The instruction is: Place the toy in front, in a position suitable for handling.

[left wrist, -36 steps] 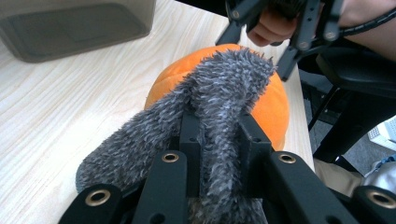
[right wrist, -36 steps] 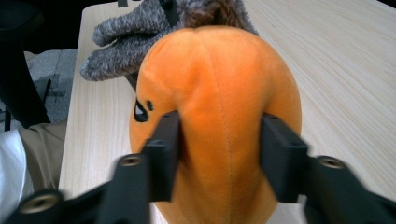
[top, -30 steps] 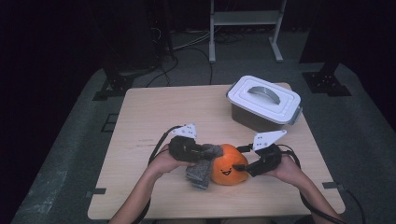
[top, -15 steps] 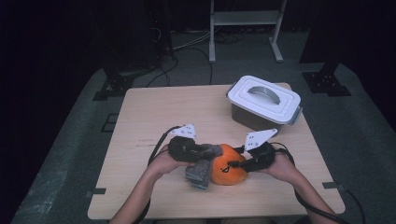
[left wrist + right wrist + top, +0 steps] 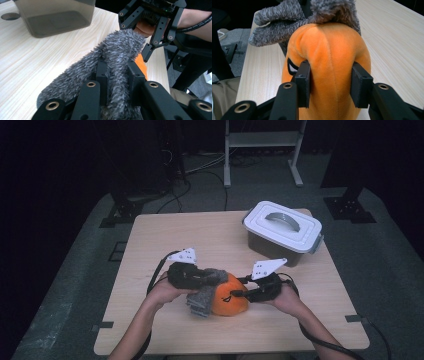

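Observation:
An orange plush pumpkin [image 5: 230,302] with a black grin lies near the table's front edge, a grey fuzzy piece [image 5: 201,301] attached at its left. My left gripper [image 5: 212,279] is shut on that grey fuzzy piece [image 5: 117,47], which bulges out between the jaws. My right gripper [image 5: 233,293] comes in from the right. Its jaws have just been closing, and both pads now dent the orange body [image 5: 332,50]. In the left gripper view the right gripper [image 5: 147,37] sits over the orange plush [image 5: 141,63] beyond the fur.
A grey storage box [image 5: 282,231] with a white handled lid stands at the back right of the wooden table [image 5: 200,235]. Its smoky wall [image 5: 57,15] rises at the top of the left gripper view. Cables trail from both grippers toward the front edge.
My right gripper has moved left onto the pumpkin and its jaws have narrowed onto the orange body. The left gripper with the grey fur has shifted slightly along with the toy.

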Demonstrator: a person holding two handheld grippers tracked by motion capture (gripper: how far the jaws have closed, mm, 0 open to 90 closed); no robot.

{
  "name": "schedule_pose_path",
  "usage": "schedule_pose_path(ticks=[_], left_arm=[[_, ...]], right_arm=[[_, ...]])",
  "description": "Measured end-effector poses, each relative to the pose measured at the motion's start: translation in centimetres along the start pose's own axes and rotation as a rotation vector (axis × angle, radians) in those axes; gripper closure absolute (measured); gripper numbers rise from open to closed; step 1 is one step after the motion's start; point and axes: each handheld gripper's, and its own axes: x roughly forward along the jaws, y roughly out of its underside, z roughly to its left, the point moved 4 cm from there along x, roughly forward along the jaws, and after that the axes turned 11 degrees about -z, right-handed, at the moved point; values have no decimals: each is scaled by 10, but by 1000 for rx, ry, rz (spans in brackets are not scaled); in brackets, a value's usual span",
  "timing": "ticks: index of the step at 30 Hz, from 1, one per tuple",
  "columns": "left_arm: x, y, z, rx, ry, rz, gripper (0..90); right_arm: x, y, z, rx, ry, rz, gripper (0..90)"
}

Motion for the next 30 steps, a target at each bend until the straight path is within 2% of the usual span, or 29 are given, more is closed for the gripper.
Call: schedule_pose_path(ticks=[10,18,22,26,28,30], left_arm=[[9,4,-2,-14,27,-8,753],[13,9,-3,-22,31,6,750],[15,15,-2,-29,31,19,750],[19,18,-3,-39,39,15,749],[21,17,-3,-32,39,21,750],[22,16,-4,-32,39,21,750]], right_arm=[[-14,11,-3,12,0,9,541],[-26,20,-5,15,3,12,533],[-34,26,-8,33,14,15,525],[-39,28,-9,55,18,26,448],[-40,25,-9,51,28,44,373],[-42,20,-9,37,36,54,340]])
